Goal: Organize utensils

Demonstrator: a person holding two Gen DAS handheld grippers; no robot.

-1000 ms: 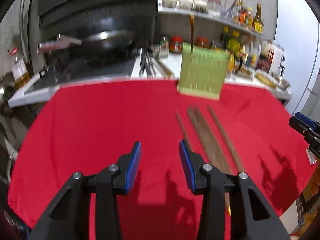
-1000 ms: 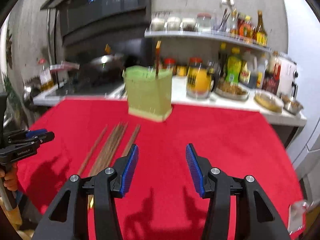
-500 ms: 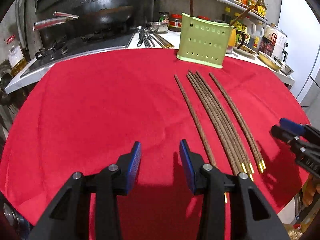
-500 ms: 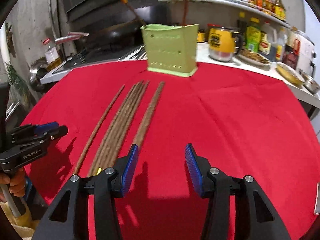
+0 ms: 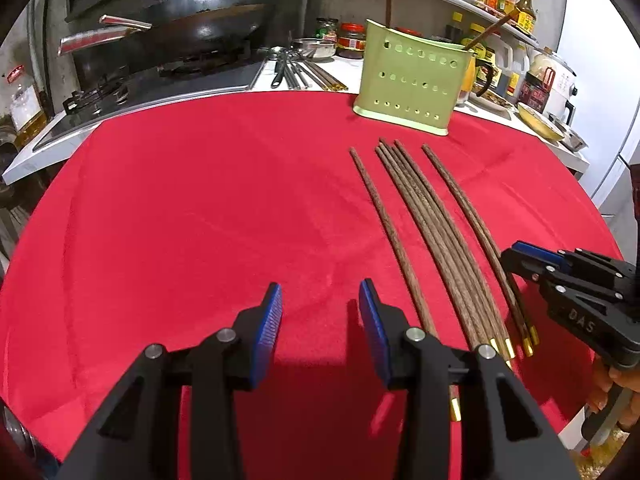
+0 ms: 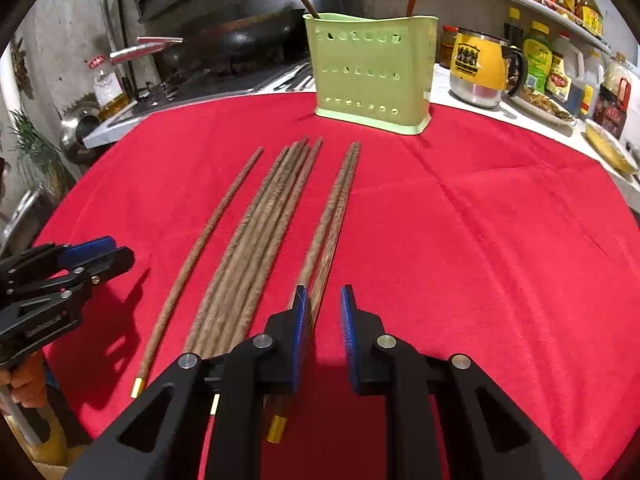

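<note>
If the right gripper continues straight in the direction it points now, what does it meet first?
Most likely the rightmost pair of chopsticks: the right gripper, whose jaws have just been closing, points down along them, with the sticks by its left pad. Beyond that lies only the red cloth. Depth is hard to judge.

The red cloth (image 5: 200, 216) lies bare across the left and centre of the left wrist view, so a gripper could pass freely there. In the right half the chopsticks (image 5: 420, 224) lie in a fan, running from near the lower edge up toward the green holder (image 5: 408, 84). The holder stands at the far edge of the cloth in the upper centre, two sticks rising out of its top. In the right wrist view the cloth right of the chopsticks (image 6: 272, 216) is clear up to the worktop (image 6: 520, 124) edge, where a yellow jug (image 6: 478, 70) and bottles crowd the upper right. The stove and wok (image 5: 192, 40) fill the upper left beyond the cloth.
</note>
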